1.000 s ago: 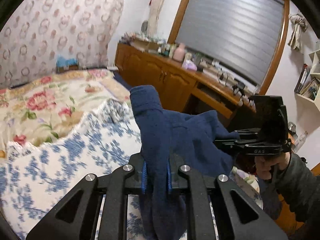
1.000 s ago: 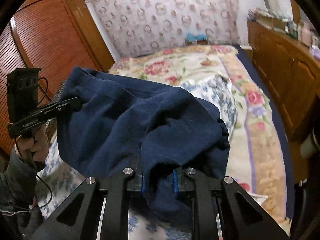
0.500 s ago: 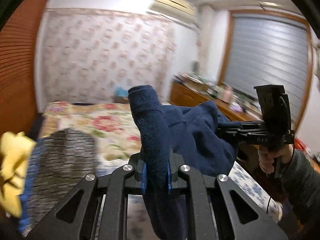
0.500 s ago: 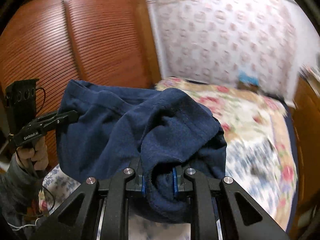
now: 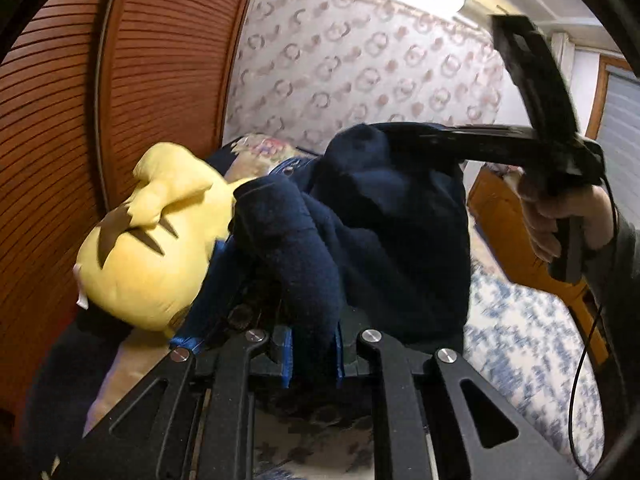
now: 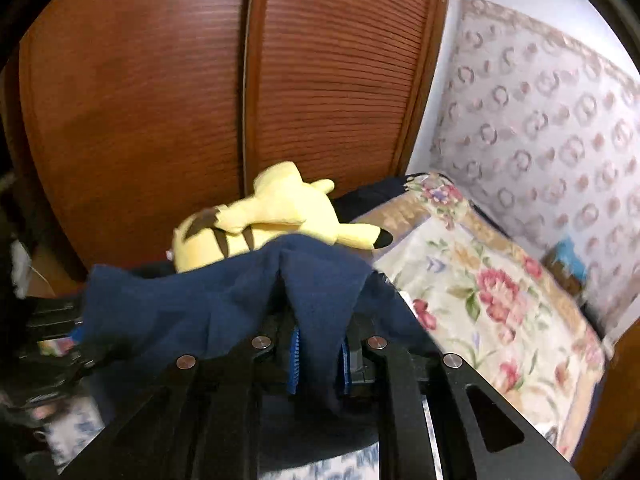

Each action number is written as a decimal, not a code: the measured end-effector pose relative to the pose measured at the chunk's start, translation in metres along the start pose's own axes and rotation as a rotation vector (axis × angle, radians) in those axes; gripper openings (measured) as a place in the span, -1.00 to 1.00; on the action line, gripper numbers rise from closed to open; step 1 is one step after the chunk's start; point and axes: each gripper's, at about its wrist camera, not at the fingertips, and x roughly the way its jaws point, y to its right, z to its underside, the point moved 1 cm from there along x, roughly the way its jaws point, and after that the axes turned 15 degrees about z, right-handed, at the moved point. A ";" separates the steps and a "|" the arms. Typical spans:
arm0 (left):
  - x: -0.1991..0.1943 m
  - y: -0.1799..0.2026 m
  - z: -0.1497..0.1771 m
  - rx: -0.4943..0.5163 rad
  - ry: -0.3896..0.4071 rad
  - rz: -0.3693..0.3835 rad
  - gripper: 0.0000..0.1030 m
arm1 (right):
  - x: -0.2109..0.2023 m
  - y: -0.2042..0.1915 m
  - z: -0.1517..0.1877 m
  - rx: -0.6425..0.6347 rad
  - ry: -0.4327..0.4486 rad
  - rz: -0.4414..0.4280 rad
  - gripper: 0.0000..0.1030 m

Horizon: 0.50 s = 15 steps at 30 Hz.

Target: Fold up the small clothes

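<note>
Left tool [image 5: 311,356] clamped on a fold of the dark navy fleece garment [image 5: 384,240], blue pads tight on the cloth. Right tool [image 6: 319,362] clamped on another bunch of it; its jaws have just closed a bit more. Garment hangs between both tools, w/ a yellow plush toy [image 6: 260,220] beyond, on the floral-quilted bed [image 6: 500,300].
</note>
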 end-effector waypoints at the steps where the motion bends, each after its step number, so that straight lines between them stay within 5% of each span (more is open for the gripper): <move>1: -0.001 -0.001 0.002 0.004 -0.001 -0.002 -0.68 | 0.012 -0.005 0.001 0.004 -0.014 0.021 -0.71; 4: -0.002 0.000 0.004 0.041 -0.011 -0.029 -0.58 | 0.031 0.002 0.004 0.078 -0.044 0.046 -0.67; 9: -0.024 -0.003 -0.001 0.081 0.010 -0.019 -0.13 | 0.015 0.022 0.004 0.175 -0.046 0.126 -0.15; 10: -0.027 0.000 -0.002 0.091 0.014 -0.012 -0.10 | -0.006 0.013 0.012 0.196 -0.039 0.138 -0.08; 12: -0.035 0.005 -0.003 0.108 0.019 0.000 0.33 | -0.030 0.006 0.022 0.221 -0.021 0.154 -0.06; 15: -0.048 0.020 -0.006 0.159 0.054 0.009 0.54 | -0.069 0.005 0.047 0.263 0.008 0.192 -0.05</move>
